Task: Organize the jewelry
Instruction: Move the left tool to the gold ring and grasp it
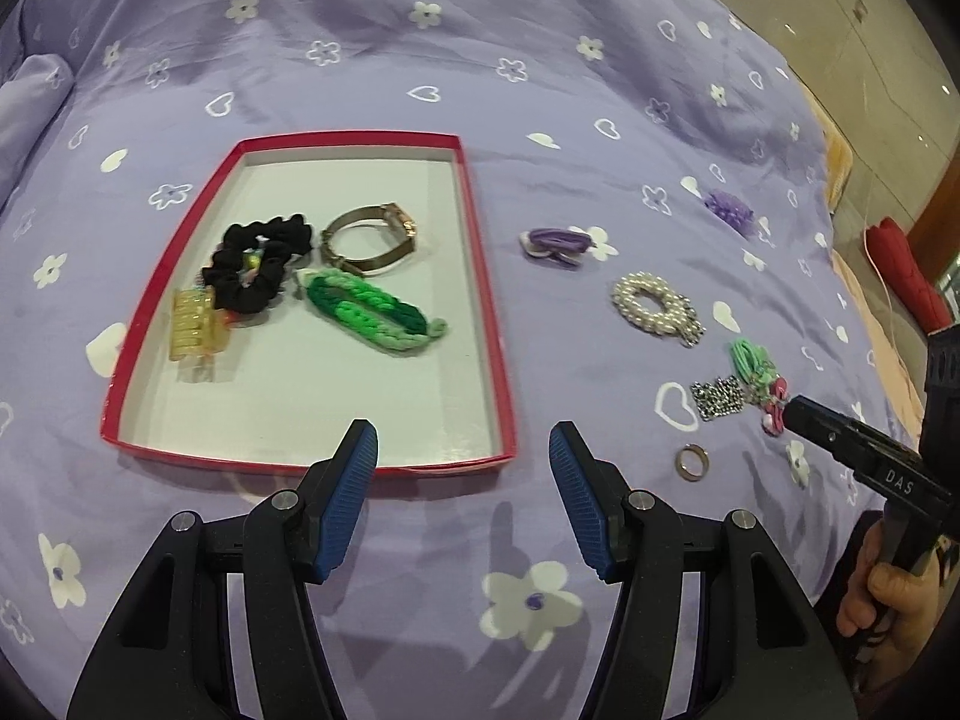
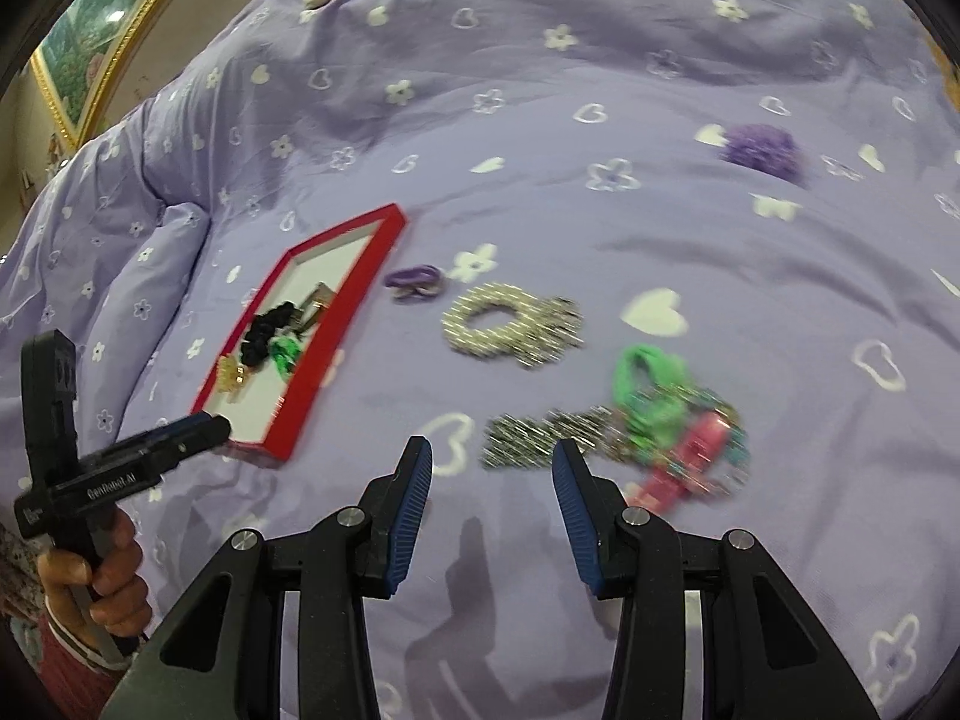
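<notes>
Left wrist view: mounted behind left tongs point(image 1: 463, 450), facing forward and down onto bed point(image 1: 480, 60); red tray point(image 1: 480, 276) close, just ahead. Right tongs point(image 1: 786, 408) enter at right edge.

Right wrist view: behind right tongs point(image 2: 492, 462), same downward slant (blurred), close over loose jewelry; left tongs point(image 2: 225, 423) at left edge.

Shared: red tray point(image 2: 336, 348), pearl ring piece point(image 1: 654, 306) point(image 2: 510, 324), purple tie point(image 1: 555, 243) point(image 2: 414, 282).

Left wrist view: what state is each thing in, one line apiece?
Red tray: lidless, partly filled.
Watch: in tray, band looped.
Black scrunchie: in tray.
Pearl hair tie: outside on bedspread.
Ring: outside, lying flat.
Left hand-held gripper: open, empty.
Right hand-held gripper: open, empty.
</notes>
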A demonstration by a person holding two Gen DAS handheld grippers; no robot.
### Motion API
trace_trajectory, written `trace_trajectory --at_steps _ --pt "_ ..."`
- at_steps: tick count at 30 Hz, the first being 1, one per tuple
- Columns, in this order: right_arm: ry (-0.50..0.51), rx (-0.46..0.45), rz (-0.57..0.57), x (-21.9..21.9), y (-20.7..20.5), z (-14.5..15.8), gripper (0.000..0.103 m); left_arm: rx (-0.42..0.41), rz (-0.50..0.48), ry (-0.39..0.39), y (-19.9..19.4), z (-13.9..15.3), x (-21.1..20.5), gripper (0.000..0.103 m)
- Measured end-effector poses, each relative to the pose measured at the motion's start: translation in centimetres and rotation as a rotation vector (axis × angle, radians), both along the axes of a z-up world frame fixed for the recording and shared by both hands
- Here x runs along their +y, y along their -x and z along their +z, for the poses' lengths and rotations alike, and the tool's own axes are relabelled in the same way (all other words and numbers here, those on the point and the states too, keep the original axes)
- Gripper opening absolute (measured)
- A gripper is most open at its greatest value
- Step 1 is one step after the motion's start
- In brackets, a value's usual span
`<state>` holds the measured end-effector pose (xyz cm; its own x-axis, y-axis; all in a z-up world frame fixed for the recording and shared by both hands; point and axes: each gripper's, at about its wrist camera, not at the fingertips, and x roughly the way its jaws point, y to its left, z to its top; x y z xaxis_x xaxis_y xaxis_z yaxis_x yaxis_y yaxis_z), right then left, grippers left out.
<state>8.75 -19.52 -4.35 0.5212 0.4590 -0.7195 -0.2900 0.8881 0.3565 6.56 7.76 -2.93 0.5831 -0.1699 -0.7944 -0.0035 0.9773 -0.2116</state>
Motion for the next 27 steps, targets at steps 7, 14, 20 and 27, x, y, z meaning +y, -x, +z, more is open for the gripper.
trace_trajectory --at_steps 7,14,20,27 --pt "0.028 0.013 -0.064 -3.3 0.9 -1.0 0.044 0.008 -0.053 -0.028 -0.8 -0.1 -2.4 0.059" --pt "0.033 0.002 -0.094 -4.8 0.4 -0.9 0.044 0.005 -0.096 -0.037 -1.5 0.2 -4.2 0.059" --pt "0.084 -0.003 -0.103 -5.3 0.1 -1.3 0.044 0.019 -0.141 -0.031 -1.8 -0.3 -6.1 0.059" --pt "0.106 0.005 -0.138 -6.9 -0.9 -1.9 0.044 0.045 -0.238 -0.016 -1.4 -1.4 -9.4 0.059"
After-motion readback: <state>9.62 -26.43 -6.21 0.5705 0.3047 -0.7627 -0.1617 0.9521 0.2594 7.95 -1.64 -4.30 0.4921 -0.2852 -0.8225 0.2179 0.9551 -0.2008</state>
